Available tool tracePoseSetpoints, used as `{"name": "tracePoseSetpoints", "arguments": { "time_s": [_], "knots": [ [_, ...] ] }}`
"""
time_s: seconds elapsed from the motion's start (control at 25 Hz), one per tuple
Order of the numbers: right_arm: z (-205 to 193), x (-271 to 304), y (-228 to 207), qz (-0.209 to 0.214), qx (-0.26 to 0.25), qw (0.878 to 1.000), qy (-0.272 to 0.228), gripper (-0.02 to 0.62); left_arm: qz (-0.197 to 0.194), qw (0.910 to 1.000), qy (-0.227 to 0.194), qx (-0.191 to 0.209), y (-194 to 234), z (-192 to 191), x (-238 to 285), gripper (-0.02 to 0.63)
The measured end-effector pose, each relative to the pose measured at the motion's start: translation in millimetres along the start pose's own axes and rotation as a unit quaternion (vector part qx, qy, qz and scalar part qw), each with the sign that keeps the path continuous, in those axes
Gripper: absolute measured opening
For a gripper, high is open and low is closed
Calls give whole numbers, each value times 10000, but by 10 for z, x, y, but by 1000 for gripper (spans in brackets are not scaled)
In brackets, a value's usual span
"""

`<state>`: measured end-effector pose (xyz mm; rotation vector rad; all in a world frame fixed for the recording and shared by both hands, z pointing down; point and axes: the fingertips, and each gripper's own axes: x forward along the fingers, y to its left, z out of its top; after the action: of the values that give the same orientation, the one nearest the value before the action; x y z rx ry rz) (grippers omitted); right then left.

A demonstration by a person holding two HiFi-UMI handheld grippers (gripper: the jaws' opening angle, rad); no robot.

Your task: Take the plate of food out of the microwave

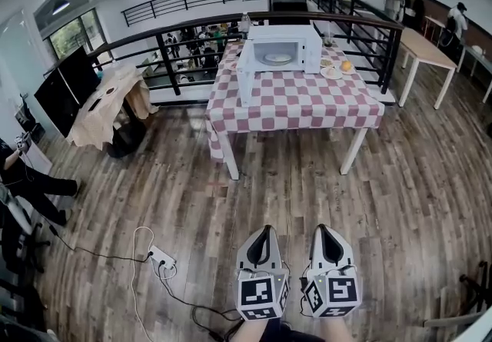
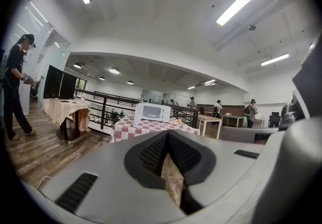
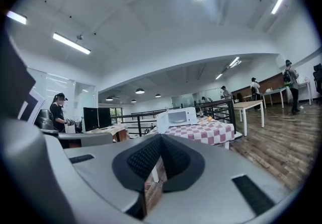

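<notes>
A white microwave (image 1: 278, 51) stands on a red-and-white checked table (image 1: 292, 102) across the room, its door (image 1: 244, 79) swung open to the left. Inside it lies a pale plate (image 1: 275, 58); I cannot make out the food on it. My left gripper (image 1: 265, 230) and right gripper (image 1: 322, 229) hang side by side low over the wooden floor, far short of the table, both shut and empty. The left gripper (image 2: 167, 134) points toward the microwave (image 2: 151, 112). The right gripper (image 3: 160, 139) also faces the microwave (image 3: 177, 117).
Small plates with food (image 1: 335, 70) and an orange fruit (image 1: 347, 65) sit right of the microwave. A black railing (image 1: 177, 41) runs behind the table. A power strip with cables (image 1: 161, 258) lies on the floor at left. A cloth-covered table (image 1: 104, 106) stands at left, a wooden table (image 1: 427, 48) at right.
</notes>
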<state>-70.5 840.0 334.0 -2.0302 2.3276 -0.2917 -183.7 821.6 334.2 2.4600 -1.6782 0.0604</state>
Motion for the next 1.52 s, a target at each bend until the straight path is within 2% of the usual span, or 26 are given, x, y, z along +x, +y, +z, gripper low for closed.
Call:
{"name": "tracePoseSetpoints", "arguments": {
  "time_s": [0.2, 0.4, 0.76, 1.28, 1.52],
  "knots": [
    [66, 425, -154, -94, -44, 9999, -5, -9, -114, 9999, 35, -43, 115, 68, 464, 9],
    [240, 952, -331, -315, -92, 9995, -47, -9, -113, 9999, -13, -31, 410, 269, 974, 9],
    [389, 1804, -534, -531, -136, 9985, -80, -9, -222, 9996, -120, 159, 838, 551, 1770, 9],
    [403, 2495, -992, -691, -220, 9974, 34, -9, -85, 9998, 105, 177, 1149, 448, 2491, 9],
    [480, 3021, -1207, -541, -213, 9983, 66, -9, 41, 9999, 68, 101, 1166, 523, 3041, 9]
  ]
}}
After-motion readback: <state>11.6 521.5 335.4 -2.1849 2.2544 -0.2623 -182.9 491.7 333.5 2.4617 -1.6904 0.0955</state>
